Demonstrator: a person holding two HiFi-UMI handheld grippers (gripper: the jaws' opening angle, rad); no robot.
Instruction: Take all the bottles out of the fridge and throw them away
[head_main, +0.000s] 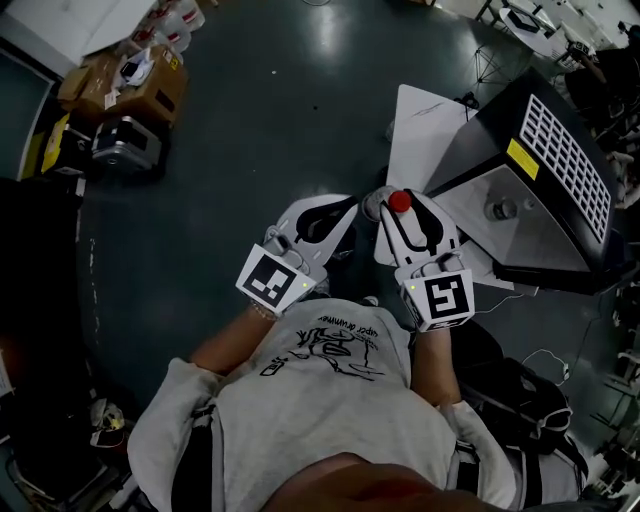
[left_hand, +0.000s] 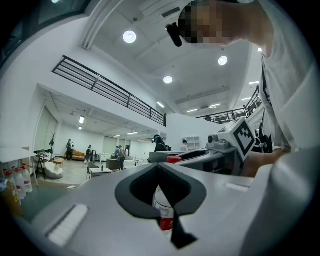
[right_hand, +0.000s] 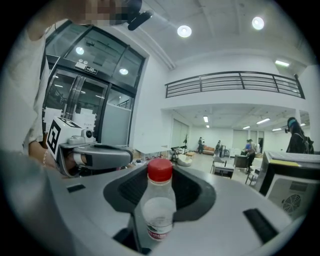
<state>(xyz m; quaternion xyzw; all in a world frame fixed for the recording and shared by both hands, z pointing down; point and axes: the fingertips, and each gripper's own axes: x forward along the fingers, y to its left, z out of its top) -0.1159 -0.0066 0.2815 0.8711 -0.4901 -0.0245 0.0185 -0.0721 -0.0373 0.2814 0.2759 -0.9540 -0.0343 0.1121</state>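
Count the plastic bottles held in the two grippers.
2. A red-capped clear plastic bottle stands upright in the right gripper. A red-labelled plastic bottle, mostly hidden by the jaws, sits in the left gripper.

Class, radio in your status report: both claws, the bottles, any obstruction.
Left claw shut on clear plastic bottle with red-and-white label. Right claw shut on clear red-capped plastic bottle. Black boxy unit with white grid panel beside right claw.

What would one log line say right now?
left gripper: shut on left bottle | right gripper: shut on right bottle | stage: bottles not yet thrown away
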